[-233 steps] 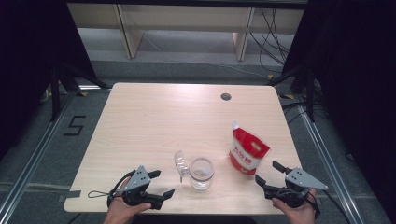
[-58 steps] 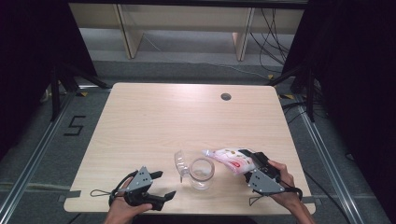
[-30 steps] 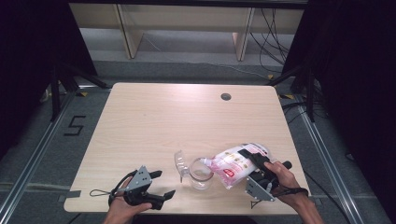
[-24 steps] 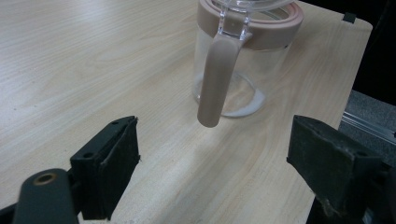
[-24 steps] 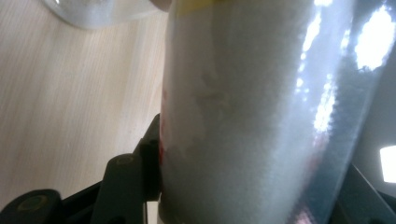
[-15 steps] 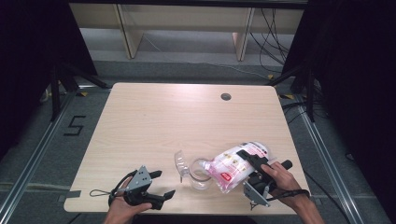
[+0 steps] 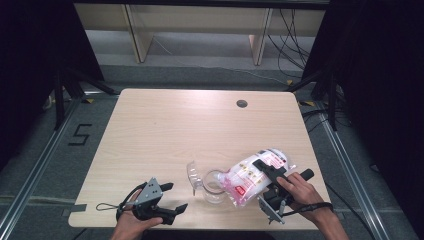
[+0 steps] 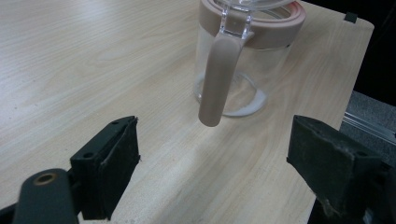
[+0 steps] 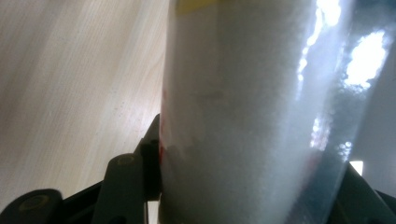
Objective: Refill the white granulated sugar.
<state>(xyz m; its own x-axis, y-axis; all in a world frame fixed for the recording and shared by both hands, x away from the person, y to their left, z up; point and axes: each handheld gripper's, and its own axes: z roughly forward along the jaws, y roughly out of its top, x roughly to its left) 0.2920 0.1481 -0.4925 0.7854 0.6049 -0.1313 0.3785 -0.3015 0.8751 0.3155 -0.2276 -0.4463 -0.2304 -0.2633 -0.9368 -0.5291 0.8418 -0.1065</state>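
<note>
Bag (image 7: 252, 172) had gone from upright to tipped, long axis slanting, mouth down-left at the jug (image 7: 214, 186) rim. Right tongs (image 7: 270, 175) clamped its upper end. Left tongs (image 7: 172, 197) wide, empty, on the surface (image 7: 165, 130).

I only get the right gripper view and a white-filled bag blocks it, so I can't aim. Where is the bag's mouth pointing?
Observer: The bag is tilted, its lower end over the open top of a clear jar.
Operator: Is anything in the jar yet?
Observer: The left gripper view shows a thin white layer along the bottom of the jar.
Operator: Is the other gripper steadying it?
Observer: No. The left gripper rests on the table, jaws open, apart from the jar.
Operator: Which way is the handle?
Observer: The handle faces the left gripper.
</note>
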